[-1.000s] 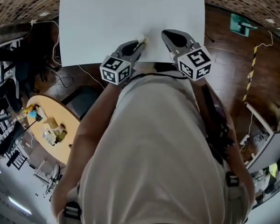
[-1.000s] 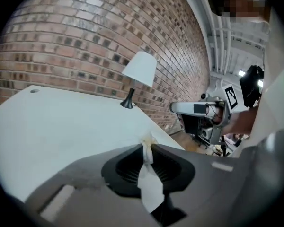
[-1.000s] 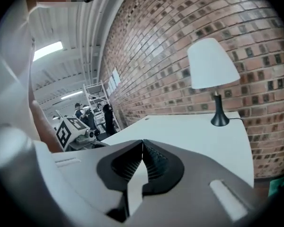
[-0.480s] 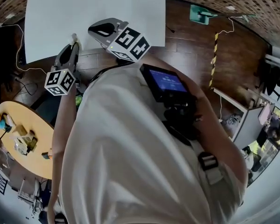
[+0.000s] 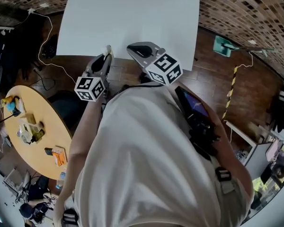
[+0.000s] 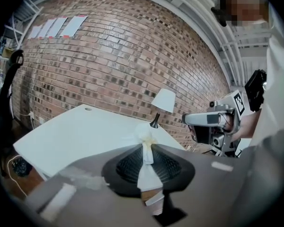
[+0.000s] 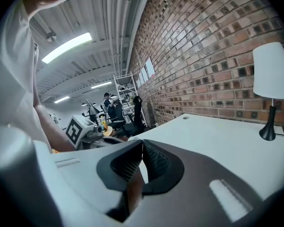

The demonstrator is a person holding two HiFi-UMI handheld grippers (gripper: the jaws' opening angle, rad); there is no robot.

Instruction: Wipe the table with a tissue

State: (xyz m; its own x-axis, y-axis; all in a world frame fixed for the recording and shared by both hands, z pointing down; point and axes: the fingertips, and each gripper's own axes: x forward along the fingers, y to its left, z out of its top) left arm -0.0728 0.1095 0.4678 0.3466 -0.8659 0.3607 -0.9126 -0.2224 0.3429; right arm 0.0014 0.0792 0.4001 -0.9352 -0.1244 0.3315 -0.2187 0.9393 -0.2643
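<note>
Both sets of tongs have shifted left along the near edge of the white table [image 5: 132, 18] since a second ago. Left tongs [image 6: 147, 148]: closed narrow on the tissue [image 6: 145, 174], which is pinched between the ribbed pads as a twisted white strip, its wad protruding past the tips. The tissue appears lifted clear of the table surface; contact cannot be confirmed. Right tongs [image 7: 142, 143]: tips together, nothing between them, positioned just right of the left tongs. A white lamp [image 7: 273, 72] stands at the far right corner.
</note>
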